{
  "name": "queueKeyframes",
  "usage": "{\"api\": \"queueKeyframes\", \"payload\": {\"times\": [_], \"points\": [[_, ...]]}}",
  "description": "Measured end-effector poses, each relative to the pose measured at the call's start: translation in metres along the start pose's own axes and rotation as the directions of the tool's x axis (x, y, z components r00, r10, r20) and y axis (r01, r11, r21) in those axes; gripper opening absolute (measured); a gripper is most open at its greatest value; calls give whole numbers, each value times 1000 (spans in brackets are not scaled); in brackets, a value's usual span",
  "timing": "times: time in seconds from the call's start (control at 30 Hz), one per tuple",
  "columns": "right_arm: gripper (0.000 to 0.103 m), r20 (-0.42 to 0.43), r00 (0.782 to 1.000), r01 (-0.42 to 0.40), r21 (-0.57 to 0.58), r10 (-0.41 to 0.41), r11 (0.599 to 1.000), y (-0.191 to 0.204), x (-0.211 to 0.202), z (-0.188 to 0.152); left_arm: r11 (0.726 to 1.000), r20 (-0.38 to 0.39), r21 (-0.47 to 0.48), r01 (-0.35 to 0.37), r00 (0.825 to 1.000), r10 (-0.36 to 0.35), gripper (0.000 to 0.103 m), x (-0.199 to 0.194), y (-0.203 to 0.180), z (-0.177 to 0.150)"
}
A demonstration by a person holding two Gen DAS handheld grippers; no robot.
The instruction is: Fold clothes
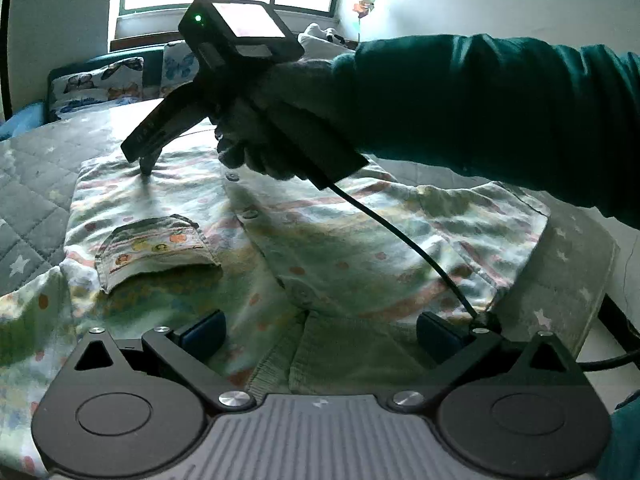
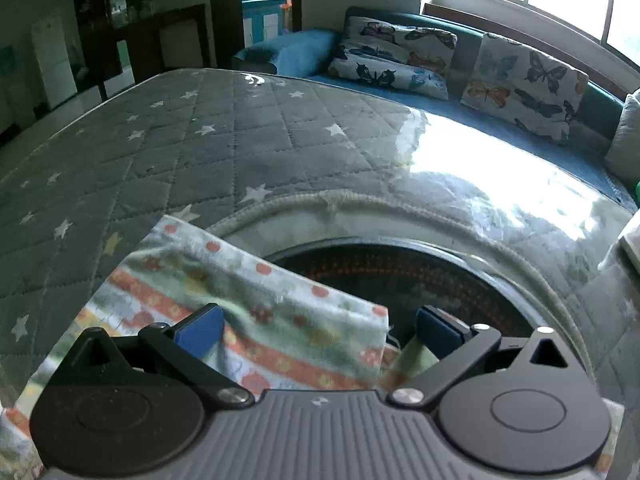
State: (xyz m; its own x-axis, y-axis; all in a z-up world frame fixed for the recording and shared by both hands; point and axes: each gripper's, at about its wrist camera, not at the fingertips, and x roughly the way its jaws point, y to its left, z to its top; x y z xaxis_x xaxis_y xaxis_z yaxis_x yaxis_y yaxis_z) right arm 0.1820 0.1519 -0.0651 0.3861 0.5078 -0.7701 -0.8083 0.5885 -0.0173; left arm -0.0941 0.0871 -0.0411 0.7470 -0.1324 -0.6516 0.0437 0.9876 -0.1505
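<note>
A patterned child's shirt point(image 1: 312, 240) with a chest pocket point(image 1: 156, 248), snap buttons and a green ribbed collar point(image 1: 340, 352) lies spread on a grey star-quilted mat point(image 1: 32, 208). My left gripper point(image 1: 320, 334) is open just above the collar, its blue pads point(image 1: 204, 332) apart and empty. My right gripper point(image 1: 146, 168), held by a gloved hand, points down with its tips pressed on the far corner of the shirt. In the right wrist view my right gripper point(image 2: 320, 332) is open, with the shirt's edge point(image 2: 280, 320) lying between the pads.
The mat point(image 2: 160, 152) covers a round table whose corded edge point(image 2: 360, 200) curves across the view. Butterfly cushions point(image 2: 520, 80) and a blue sofa point(image 2: 288, 52) stand behind. A cable point(image 1: 400, 236) runs from the right gripper across the shirt. A window is at the back.
</note>
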Motion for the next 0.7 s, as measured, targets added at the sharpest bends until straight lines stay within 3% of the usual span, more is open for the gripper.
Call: {"api": "queueKeyframes", "payload": {"times": [0.13,0.37,0.47,0.7], "points": [[103,15,1000,3,-42,-3,999,7,-10,2,1000,-1,-9,2,1000,-2,103,0,1,1],[103,-18,986,-164,-148,163,975,43,-38,-8,1000,-6,-17,6,1000,-6,103,0,4,3],[103,-45,985,-171,-217,165,961,63,-32,-15,999,-11,-31,12,1000,-12,103,0,5,5],[103,-22,984,-181,-118,180,976,63,-6,-5,998,-29,-59,15,999,-17,103,1,8,9]]}}
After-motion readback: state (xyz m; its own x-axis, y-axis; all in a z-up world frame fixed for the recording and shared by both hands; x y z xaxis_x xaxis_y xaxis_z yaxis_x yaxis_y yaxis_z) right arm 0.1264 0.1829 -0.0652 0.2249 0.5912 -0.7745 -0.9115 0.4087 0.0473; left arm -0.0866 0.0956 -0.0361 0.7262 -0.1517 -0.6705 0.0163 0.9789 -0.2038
